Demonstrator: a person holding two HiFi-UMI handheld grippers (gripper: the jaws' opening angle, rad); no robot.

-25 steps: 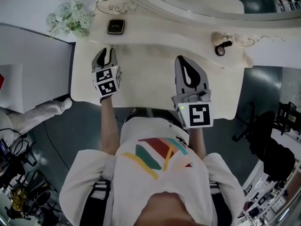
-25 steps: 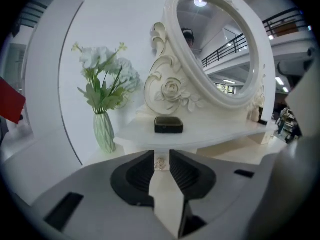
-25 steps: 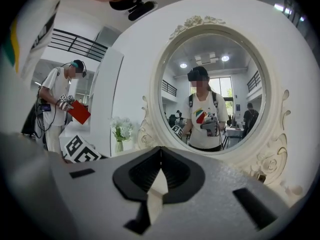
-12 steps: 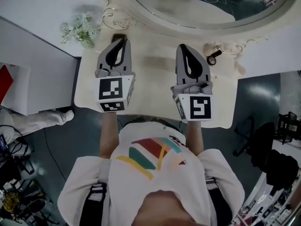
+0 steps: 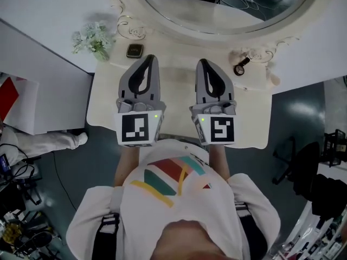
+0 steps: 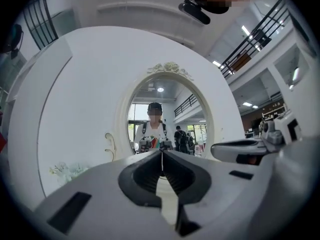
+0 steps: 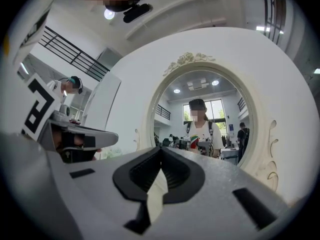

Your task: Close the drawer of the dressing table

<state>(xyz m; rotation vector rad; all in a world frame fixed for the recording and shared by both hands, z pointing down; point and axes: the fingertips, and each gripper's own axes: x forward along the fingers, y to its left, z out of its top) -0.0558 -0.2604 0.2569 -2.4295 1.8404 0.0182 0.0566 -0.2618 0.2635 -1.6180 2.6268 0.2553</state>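
- Lowest in the head view: the person's white shirt with coloured stripes, filling the bottom centre of the frame.
- Left gripper, centre left of the frame: jaws closed tip to tip with nothing between them. Its own view shows the tips meeting in a thin line.
- Right gripper, centre right, just beside the left one and parallel to it: jaws together and empty, confirmed in its own view.
- Both grippers hang over the cream top of the dressing table, pointing toward the upper edge of the frame.
- Drawer: not visible in any view. The table's front edge runs across mid-frame, partly hidden behind the grippers.
- On the top, upper left: a small dark case, with a bunch of pale flowers to its left.
- Upper right: a small dark ringed object.
- Farthest, along the upper edge: the oval mirror, reflecting the person in both gripper views.
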